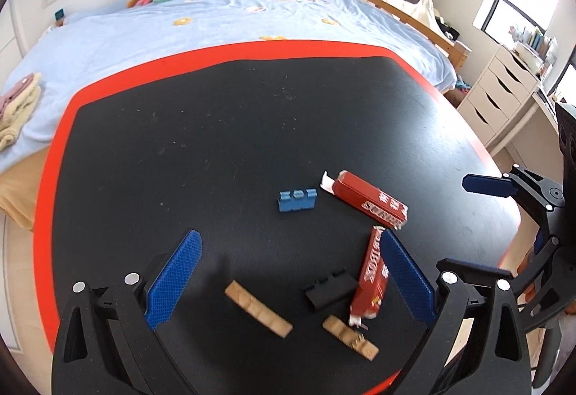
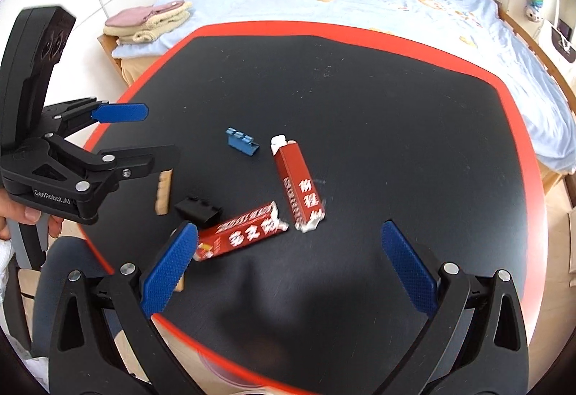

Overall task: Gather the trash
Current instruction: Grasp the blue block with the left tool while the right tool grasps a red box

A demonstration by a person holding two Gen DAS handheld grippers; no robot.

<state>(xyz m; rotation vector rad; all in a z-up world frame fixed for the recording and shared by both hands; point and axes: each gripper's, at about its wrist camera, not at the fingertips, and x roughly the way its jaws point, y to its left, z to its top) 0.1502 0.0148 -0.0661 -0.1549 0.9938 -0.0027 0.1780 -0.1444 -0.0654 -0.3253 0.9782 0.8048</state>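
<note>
Hovering over table (image 1: 108, 143), both empty: left hand-held gripper (image 1: 288, 272) jaws wide, right hand-held gripper (image 2: 289, 267) jaws wide. Nothing collected yet, by look. Near, 6 o'clock: two tan blocks (image 1: 257, 308), black block (image 1: 329, 290), red wrapper (image 1: 370, 279) touching right finger. Farther, 1 o'clock: second red wrapper (image 1: 370, 200), blue block (image 1: 297, 200). No bin visible. Bed (image 1: 216, 24) beyond, 12 o'clock.

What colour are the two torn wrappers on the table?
Red with white lettering and torn white ends; the nearer wrapper and the farther one show best in the right wrist view.
</note>
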